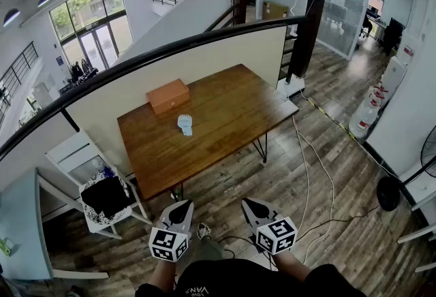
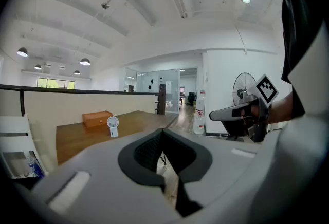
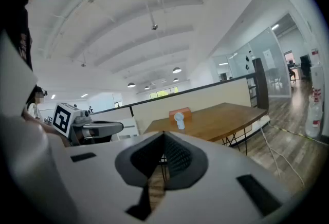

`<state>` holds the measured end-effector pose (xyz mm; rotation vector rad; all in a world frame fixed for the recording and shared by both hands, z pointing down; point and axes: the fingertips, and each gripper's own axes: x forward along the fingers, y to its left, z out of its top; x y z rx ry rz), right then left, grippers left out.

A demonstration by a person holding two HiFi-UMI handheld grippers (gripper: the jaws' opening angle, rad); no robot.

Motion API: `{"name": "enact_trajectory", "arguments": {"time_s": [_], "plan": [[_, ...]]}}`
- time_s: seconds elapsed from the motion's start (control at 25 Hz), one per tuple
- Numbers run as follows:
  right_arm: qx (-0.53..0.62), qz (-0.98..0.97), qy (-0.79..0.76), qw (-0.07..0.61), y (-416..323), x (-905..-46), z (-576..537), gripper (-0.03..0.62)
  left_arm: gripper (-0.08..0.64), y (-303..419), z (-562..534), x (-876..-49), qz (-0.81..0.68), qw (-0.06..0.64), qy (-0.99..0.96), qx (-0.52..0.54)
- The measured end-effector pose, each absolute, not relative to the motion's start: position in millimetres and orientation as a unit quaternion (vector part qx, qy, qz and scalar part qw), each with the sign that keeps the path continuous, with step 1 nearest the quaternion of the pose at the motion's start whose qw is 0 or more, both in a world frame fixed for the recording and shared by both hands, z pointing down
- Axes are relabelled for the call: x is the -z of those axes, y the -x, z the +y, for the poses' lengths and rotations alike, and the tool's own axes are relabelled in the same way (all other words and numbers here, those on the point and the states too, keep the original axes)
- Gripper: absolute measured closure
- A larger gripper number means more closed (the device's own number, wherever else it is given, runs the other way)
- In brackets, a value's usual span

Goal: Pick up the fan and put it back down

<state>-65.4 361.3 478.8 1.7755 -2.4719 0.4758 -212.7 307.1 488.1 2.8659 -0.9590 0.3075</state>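
Note:
A small white fan [image 1: 185,124] stands upright near the middle of the brown wooden table [image 1: 231,118], just in front of an orange-brown box [image 1: 167,95]. Both grippers hang over the floor well short of the table's near edge. The left gripper [image 1: 180,208] and the right gripper [image 1: 249,205] are shut with nothing between their jaws. The left gripper view has its jaws [image 2: 162,133] closed and the fan [image 2: 112,126] far off to the left. In the right gripper view the closed jaws [image 3: 164,136] point toward the distant fan [image 3: 179,119].
A white chair [image 1: 92,152] carrying a black bundle [image 1: 105,197] stands left of the table. Cables [image 1: 306,173] trail across the wooden floor on the right. A half-height partition [image 1: 204,57] with a dark rail runs behind the table. A floor fan [image 1: 429,152] stands far right.

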Motion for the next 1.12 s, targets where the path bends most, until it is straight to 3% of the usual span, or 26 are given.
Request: {"name": "enact_trajectory", "arguments": {"time_s": [0.52, 0.56, 0.64, 0.68, 0.72, 1.12], "plan": [[-0.151, -0.818, -0.555, 0.005, 76.4, -478.2, 339.5, 0.581, 0.548, 210.6, 281.7, -485.8, -0.313, 0.049, -0.945, -0.083], [-0.153, -0.821, -0.55, 0.0, 78.2, -479.6, 333.5, 0.58, 0.508, 209.3, 274.2, -487.8, -0.309, 0.055, -0.946, -0.08], [-0.159, -0.821, -0.548, 0.001, 79.8, -485.0, 318.8, 0.476, 0.374, 206.0, 257.4, -492.7, -0.3, 0.065, -0.948, -0.08], [-0.161, -0.82, -0.55, 0.005, 80.3, -488.2, 310.4, 0.417, 0.37, 204.3, 248.5, -495.2, -0.295, 0.067, -0.95, -0.082], [-0.163, -0.819, -0.551, 0.01, 81.0, -491.1, 301.4, 0.402, 0.362, 203.1, 239.2, -497.6, -0.289, 0.067, -0.951, -0.085], [-0.19, -0.795, -0.574, 0.036, 88.9, -506.2, 190.6, 0.4, 0.305, 208.3, 119.2, -518.4, -0.235, 0.088, -0.961, -0.115]]}}
